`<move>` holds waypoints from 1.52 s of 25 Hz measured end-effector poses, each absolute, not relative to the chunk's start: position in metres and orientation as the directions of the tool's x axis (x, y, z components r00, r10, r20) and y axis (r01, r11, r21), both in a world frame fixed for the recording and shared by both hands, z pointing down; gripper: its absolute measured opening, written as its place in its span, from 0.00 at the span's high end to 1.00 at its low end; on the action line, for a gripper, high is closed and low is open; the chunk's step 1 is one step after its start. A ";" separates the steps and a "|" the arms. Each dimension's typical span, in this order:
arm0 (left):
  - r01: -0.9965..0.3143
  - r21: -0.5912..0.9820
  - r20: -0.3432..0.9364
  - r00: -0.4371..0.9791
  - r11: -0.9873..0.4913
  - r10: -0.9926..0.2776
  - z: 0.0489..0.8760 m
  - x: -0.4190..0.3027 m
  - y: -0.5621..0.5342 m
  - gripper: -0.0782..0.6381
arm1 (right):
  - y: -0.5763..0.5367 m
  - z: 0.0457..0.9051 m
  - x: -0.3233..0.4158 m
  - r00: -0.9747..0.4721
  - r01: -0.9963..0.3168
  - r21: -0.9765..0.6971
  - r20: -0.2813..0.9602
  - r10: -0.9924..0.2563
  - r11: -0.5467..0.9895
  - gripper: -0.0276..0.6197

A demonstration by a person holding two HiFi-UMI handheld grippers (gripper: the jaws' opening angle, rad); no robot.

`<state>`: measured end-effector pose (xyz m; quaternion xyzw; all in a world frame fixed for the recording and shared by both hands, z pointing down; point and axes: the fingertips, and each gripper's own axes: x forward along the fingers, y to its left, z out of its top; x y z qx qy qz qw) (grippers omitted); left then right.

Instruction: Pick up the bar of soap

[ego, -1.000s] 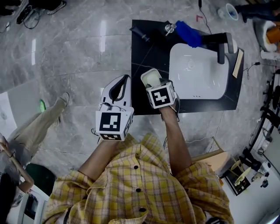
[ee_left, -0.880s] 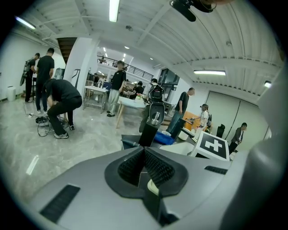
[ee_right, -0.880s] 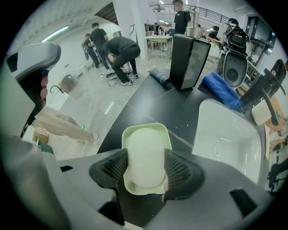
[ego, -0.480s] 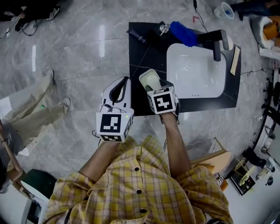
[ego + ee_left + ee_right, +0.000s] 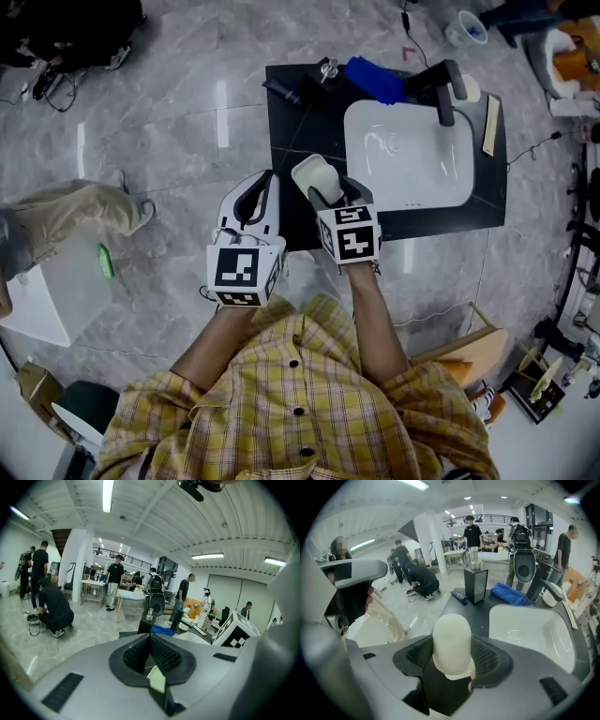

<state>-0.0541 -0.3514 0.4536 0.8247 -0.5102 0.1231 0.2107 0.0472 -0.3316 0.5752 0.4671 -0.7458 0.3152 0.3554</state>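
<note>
Right gripper [image 5: 452, 660] jaws part-open, clamped on the bar of soap [image 5: 451, 641]. Soap is cream, rounded, gripped at its near end, with the far end sticking up out of the pads. In the head view the soap sits over the near-left part of the black counter [image 5: 298, 131], left of the white sink [image 5: 408, 155].

Left gripper [image 5: 150, 644] jaws closed together, nothing held; it is over the grey marble floor [image 5: 169, 112], just left of the counter's left edge.

Blue cloth [image 5: 375, 80] and dark faucet [image 5: 439, 89] at the counter's far side. Open floor to the left. People stand and crouch in the far room.
</note>
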 end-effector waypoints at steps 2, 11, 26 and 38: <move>-0.896 0.207 0.409 0.445 -0.394 -0.797 0.444 -0.053 -0.347 0.87 | -0.329 0.559 0.049 -0.326 -0.923 -0.148 0.793 -0.515 0.356 0.56; -0.901 0.140 0.339 0.433 -0.410 -0.835 0.396 -0.047 -0.327 0.87 | -0.325 0.467 0.058 -0.359 -0.931 -0.163 0.578 -0.732 0.328 0.56; -0.911 0.046 0.179 0.411 -0.409 -0.894 0.314 -0.038 -0.306 0.87 | -0.305 0.323 0.064 -0.370 -0.928 -0.131 0.217 -0.903 0.349 0.56; -0.916 0.000 0.055 0.401 -0.402 -0.914 0.269 -0.039 -0.299 0.87 | -0.299 0.265 0.056 -0.383 -0.923 -0.056 0.056 -0.922 0.380 0.56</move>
